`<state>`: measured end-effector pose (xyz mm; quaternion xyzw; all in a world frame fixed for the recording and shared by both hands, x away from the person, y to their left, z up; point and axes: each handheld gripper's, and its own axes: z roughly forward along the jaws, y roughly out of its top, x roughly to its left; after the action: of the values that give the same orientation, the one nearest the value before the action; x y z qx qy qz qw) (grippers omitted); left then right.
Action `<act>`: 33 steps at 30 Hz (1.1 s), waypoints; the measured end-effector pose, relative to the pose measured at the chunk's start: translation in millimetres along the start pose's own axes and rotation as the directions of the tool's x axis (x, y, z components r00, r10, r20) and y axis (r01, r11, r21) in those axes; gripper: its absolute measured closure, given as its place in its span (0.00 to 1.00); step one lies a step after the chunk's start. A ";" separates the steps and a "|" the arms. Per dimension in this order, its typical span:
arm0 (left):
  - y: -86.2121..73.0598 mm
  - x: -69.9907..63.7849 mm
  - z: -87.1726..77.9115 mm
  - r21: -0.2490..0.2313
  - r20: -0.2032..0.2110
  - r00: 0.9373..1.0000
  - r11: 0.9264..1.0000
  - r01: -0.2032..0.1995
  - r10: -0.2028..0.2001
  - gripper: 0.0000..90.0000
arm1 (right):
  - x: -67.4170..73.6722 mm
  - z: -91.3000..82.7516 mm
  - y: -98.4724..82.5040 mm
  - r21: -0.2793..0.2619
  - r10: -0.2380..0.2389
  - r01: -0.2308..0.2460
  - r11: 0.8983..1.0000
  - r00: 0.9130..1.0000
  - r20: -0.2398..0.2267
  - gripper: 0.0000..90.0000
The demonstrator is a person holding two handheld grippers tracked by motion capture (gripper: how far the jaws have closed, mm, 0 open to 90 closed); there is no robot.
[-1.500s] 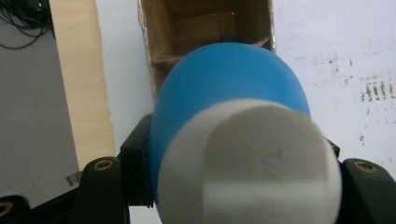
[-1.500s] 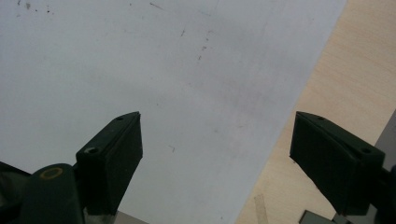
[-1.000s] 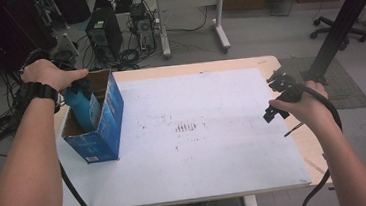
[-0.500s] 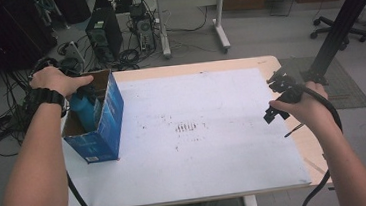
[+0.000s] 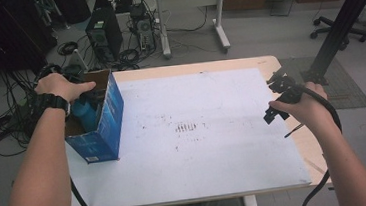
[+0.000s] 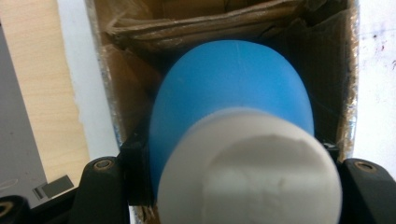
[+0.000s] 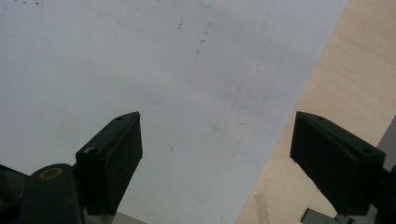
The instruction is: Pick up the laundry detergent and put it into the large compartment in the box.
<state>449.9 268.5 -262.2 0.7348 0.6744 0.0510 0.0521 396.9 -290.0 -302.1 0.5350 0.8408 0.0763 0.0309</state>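
Note:
A blue bottle [image 6: 233, 79] with a white cap [image 6: 247, 172] hangs inside an open cardboard box, and my left gripper [image 6: 233, 151] is shut on it just below the cap. From above, the blue-sided box [image 5: 107, 124] stands at the table's left edge, with the bottle [image 5: 85, 114] down in it under the person's left hand. My right gripper [image 7: 217, 140] is open and holds nothing. It hovers over the right edge of the white sheet [image 7: 116, 56], at the right side of the table [image 5: 277, 82].
The white sheet [image 5: 195, 92] covers most of the wooden tabletop [image 5: 315, 146]. A black pole [image 5: 335, 34] rises just beyond the table's right corner. Computer towers [image 5: 100, 35], cables and a desk stand on the floor behind.
The left hand has sunk, taking the blue bottle lower into the box. The right hand and its gripper have stayed where they were.

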 end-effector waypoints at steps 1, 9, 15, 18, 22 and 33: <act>0.0 -0.2 1.4 0.004 0.000 1.000 1.000 -0.001 0.001 0.42 | 0.0 0.0 0.2 0.000 -0.001 0.001 1.000 1.000 0.001 0.19; -1.4 0.5 12.1 0.016 -0.002 1.000 1.000 -0.005 0.005 0.42 | 0.6 0.3 0.9 0.002 0.003 -0.003 1.000 1.000 0.001 0.19; -2.7 2.0 18.2 0.021 0.003 1.000 1.000 -0.003 0.003 0.42 | 1.1 1.3 1.2 0.004 0.000 0.000 1.000 1.000 0.001 0.19; -3.0 1.6 21.0 0.024 0.004 1.000 1.000 -0.005 0.005 0.42 | 1.8 1.7 1.4 0.005 -0.001 0.001 1.000 1.000 0.001 0.19; -2.9 1.7 23.0 0.024 0.007 1.000 1.000 -0.003 0.002 0.42 | 2.6 0.3 2.0 0.004 0.001 -0.001 1.000 1.000 0.003 0.19; -4.0 3.3 25.2 0.030 0.012 1.000 1.000 -0.001 0.001 0.41 | 2.5 1.0 1.9 0.006 -0.001 0.001 1.000 1.000 0.004 0.19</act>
<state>449.9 271.9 -287.7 0.7361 0.6743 0.0366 0.0450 397.6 -286.8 -302.8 0.5347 0.8414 0.0725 0.0309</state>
